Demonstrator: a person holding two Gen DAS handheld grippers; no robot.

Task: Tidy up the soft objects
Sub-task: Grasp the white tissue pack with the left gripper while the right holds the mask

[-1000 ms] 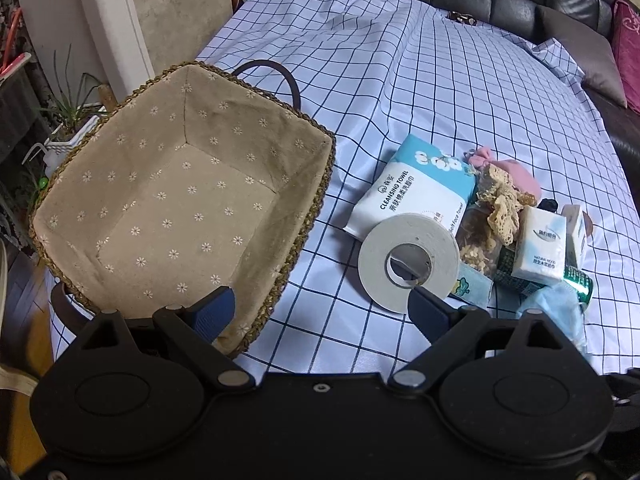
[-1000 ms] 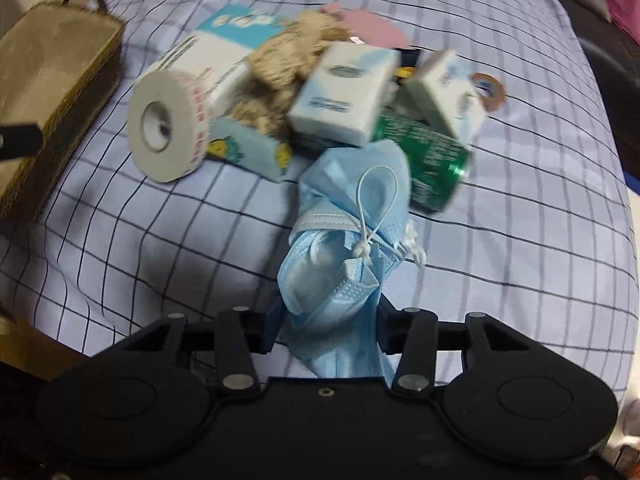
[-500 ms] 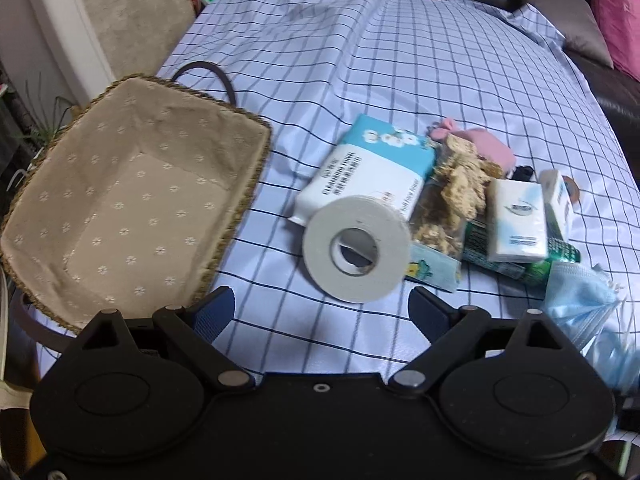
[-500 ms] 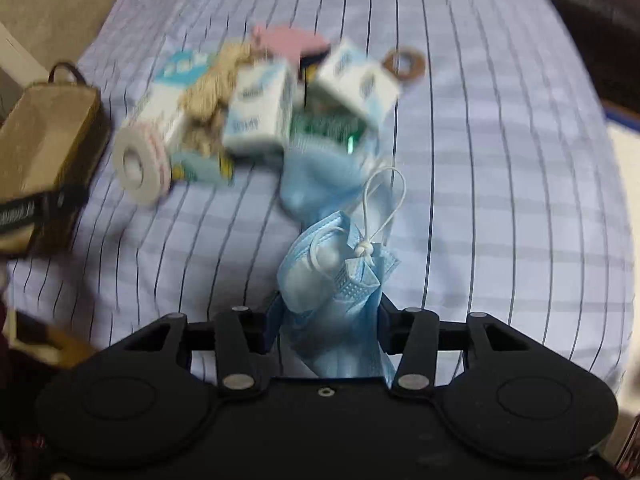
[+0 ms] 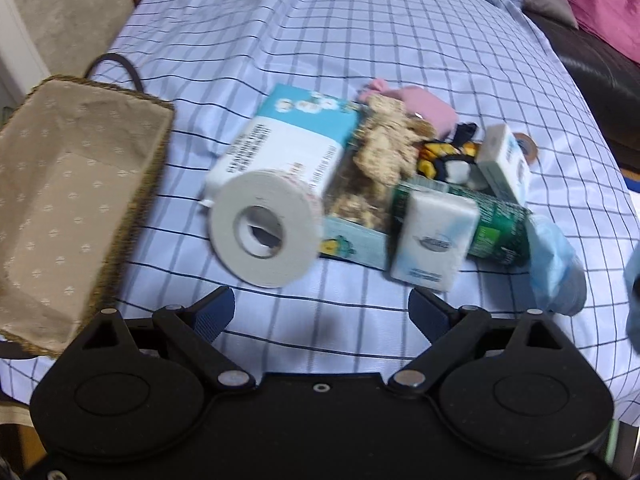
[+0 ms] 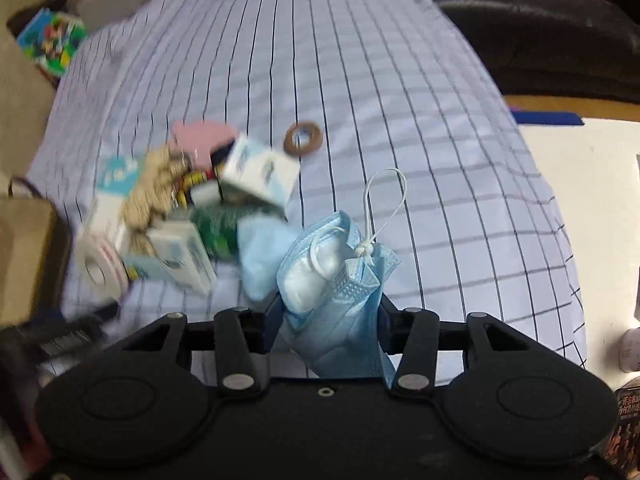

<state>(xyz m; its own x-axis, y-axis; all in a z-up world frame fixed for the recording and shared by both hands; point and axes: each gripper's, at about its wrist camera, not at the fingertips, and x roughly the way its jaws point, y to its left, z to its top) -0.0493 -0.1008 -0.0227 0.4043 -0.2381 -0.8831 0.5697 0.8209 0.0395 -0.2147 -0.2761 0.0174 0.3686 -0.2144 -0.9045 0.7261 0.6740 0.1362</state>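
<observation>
Masks (image 6: pixel 336 280), a folded blue bundle with a white ear loop sticking up, sit clamped between the jaws of the right gripper (image 6: pixel 330 320), held clear above the bed (image 6: pixel 400 100). The step in hand looks like carrying this soft item to the basket (image 5: pixel 68 184), which lies off to the left with its lined floor bare.

Left gripper (image 5: pixel 320 310) hangs spread wide with nothing between its jaws, low over the checked sheet and just short of the roll (image 5: pixel 264 224). Behind the roll lies the pile: a wipes pack (image 5: pixel 288 140), a tissue pack (image 5: pixel 432 240) leaning on a green can (image 5: pixel 500 228), a lace scrap (image 5: pixel 384 144), a pink cloth (image 5: pixel 420 104), and another blue mask (image 5: pixel 554 264) at the right edge.

Next, I judge, the right gripper must swing left across the pile, stop over the basket and let go. The left one could close on the roll meanwhile; the can is hard and probably should stay out.
</observation>
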